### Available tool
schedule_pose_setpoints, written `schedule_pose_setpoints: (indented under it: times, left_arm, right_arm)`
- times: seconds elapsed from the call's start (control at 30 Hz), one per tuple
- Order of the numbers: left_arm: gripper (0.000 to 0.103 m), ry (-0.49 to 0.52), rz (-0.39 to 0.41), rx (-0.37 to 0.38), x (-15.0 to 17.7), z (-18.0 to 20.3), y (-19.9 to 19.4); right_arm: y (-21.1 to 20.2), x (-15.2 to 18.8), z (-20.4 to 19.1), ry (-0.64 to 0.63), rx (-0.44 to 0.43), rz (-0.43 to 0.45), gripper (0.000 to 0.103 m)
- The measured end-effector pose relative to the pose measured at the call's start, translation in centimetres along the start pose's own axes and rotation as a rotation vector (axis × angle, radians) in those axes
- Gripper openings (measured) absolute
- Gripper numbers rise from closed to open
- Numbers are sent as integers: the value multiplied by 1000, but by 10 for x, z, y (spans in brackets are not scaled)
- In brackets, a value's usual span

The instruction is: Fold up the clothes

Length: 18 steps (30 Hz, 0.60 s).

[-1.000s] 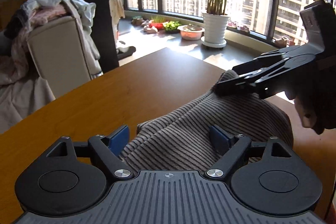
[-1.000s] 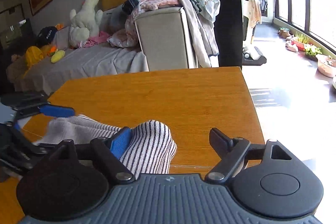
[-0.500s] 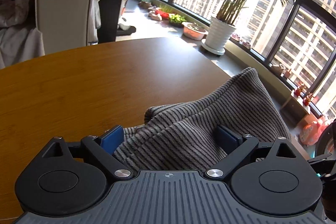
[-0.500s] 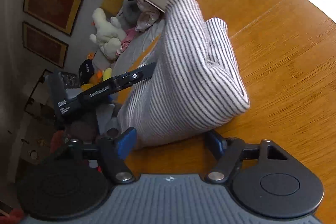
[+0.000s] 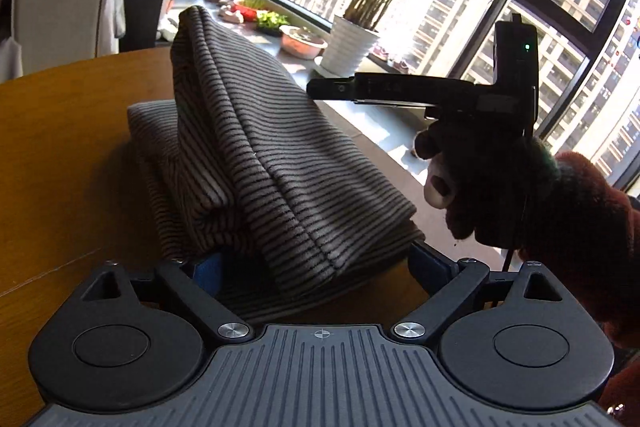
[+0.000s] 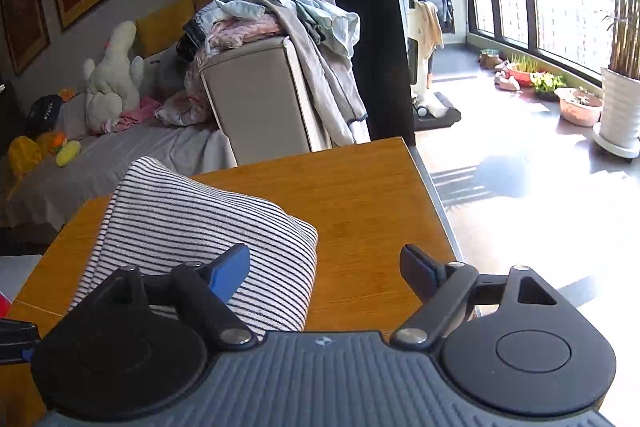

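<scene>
A grey and black striped garment (image 5: pixel 256 155) lies folded in a thick bundle on the wooden table (image 5: pixel 60 155). Its near end sits between the wide-open fingers of my left gripper (image 5: pixel 316 267), whose pads do not press it. In the right wrist view the same garment (image 6: pixel 188 227) lies at the left. My right gripper (image 6: pixel 324 267) is open and empty, its left blue pad (image 6: pixel 232 271) just over the cloth's near edge. The right gripper also shows in the left wrist view (image 5: pixel 400 91), held beside the bundle at the right.
The table's far corner and right edge (image 6: pixel 424 179) drop to a sunlit floor. Beyond stands a beige armchair (image 6: pixel 256 103) heaped with clothes, a sofa with soft toys (image 6: pixel 112 79), and a potted plant (image 5: pixel 352 43) by the windows.
The garment's raised end has come down into a folded bundle on the table. My right gripper has swung back level beside it. My left gripper has drawn back to the bundle's near end.
</scene>
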State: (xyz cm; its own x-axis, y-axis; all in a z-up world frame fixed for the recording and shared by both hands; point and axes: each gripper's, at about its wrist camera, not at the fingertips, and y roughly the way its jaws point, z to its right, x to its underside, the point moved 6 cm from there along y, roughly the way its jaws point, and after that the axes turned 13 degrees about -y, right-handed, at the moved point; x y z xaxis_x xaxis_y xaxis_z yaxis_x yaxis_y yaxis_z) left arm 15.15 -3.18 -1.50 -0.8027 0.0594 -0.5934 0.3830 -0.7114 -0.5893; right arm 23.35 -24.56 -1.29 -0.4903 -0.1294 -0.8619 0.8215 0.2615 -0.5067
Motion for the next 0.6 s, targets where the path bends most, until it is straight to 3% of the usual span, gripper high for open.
schedule_pose_setpoints:
  times: [0.03,0.1,0.2,0.3,0.4,0.53,0.6]
  left_arm:
    - [97,-23,26,16,-3,-3,-9]
    - [100,-71,101,6,-15,-15,-26]
    - [99,-193,209,-110,-36,-45,-35]
    - [98,-266,233,-177,-44,-65,-22]
    - [89,-269,188,-233,-44,-72,7]
    - [69,-313,138,-123,-32,-59,18]
    - [68,-291,109,-83,-21,-42,23]
  right_arm:
    - [-8,2,-2,-7,-23,20,103]
    - [-20,7,-9,-29,-46,40,103]
    - [-28,11,-23,-63,-81,51,103]
    - [-31,11,-35,-90,-123,60,103]
    - [-28,12,-44,-158,-123,55,103]
    - [-25,16,-32,-199,-72,31,103]
    - [-27,16,-17,-169,-54,37,103]
